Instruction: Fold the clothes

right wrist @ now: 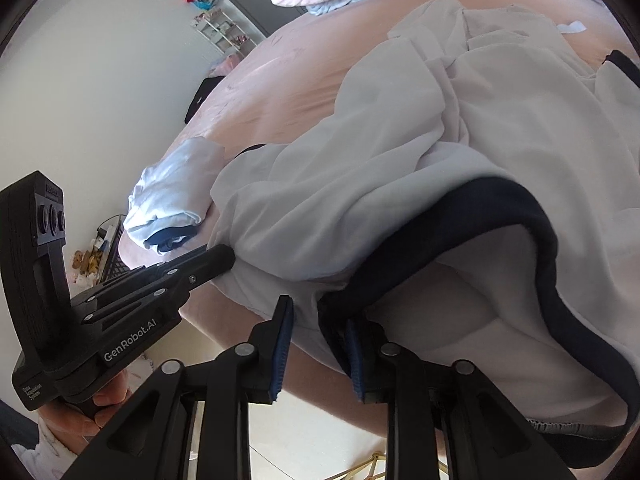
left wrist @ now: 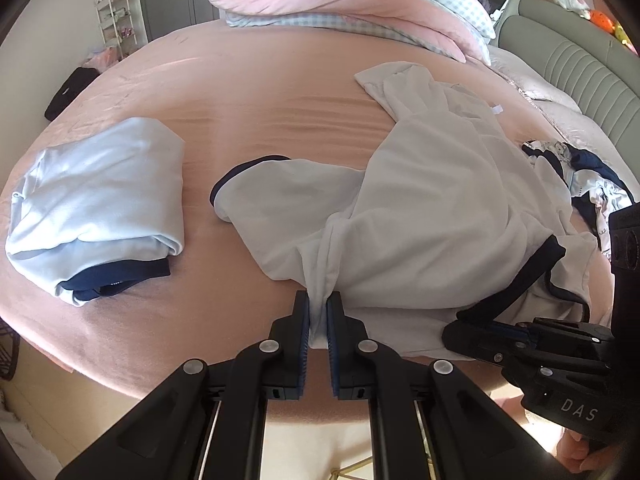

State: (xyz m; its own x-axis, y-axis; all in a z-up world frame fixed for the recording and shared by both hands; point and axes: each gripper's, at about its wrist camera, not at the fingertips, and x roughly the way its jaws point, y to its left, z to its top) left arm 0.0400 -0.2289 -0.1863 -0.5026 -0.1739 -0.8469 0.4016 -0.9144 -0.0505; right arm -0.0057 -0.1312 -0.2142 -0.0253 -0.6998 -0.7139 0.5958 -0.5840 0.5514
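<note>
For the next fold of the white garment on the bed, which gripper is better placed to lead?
Left, probably. The left gripper is shut on a bunched edge of the white garment at the bed's near side. The right gripper is open around the navy trim, not yet gripping.

The left gripper (left wrist: pixel 318 312) pinches a fold of the white shirt (left wrist: pixel 432 216) at the near edge of the pink bed (left wrist: pixel 248 92), its blue pads pressed onto the cloth. The shirt lies rumpled, one navy-cuffed sleeve (left wrist: pixel 256 184) spread leftward. At lower right the right gripper (left wrist: pixel 460 330) touches the shirt's navy trim; its jaws are hidden. A folded pale-blue garment (left wrist: pixel 100 200) lies apart on the left, a pink quilt (left wrist: pixel 352 4) beyond.
</note>
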